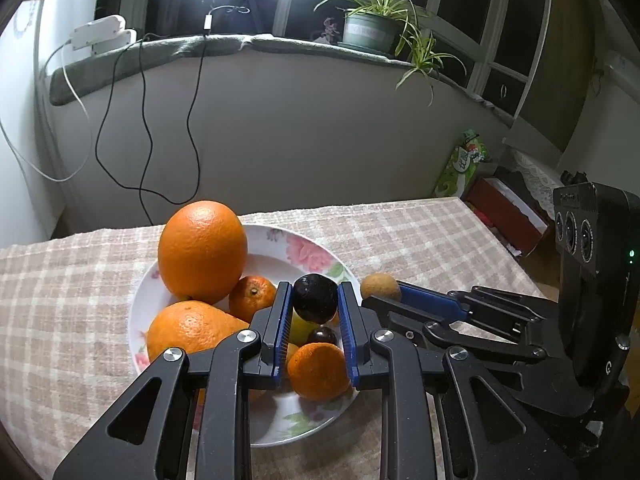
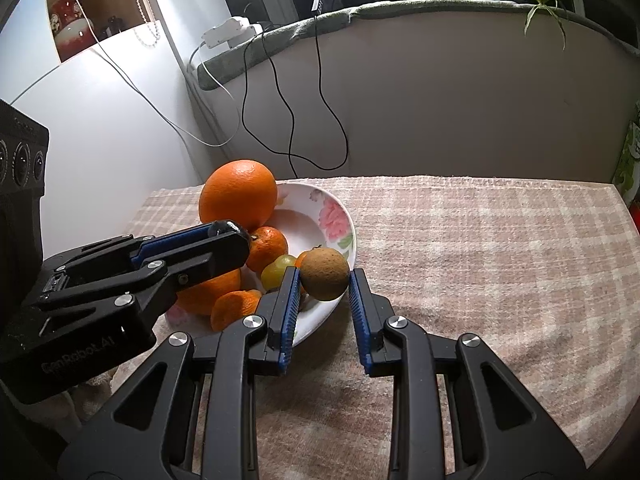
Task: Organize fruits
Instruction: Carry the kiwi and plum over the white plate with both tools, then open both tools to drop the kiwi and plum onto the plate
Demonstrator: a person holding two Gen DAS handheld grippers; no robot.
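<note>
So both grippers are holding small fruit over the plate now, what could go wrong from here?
1. The left gripper pinches the dark fruit only at its fingertips; it could slip and knock the piled fruit.
2. The big orange sits perched on the other fruit at the plate edge; a nudge might roll it off.
3. The right gripper with the brown fruit is close beside the left; they could collide.

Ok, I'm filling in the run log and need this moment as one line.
left gripper: shut on dark fruit | right gripper: shut on brown fruit | both above plate of oranges
</note>
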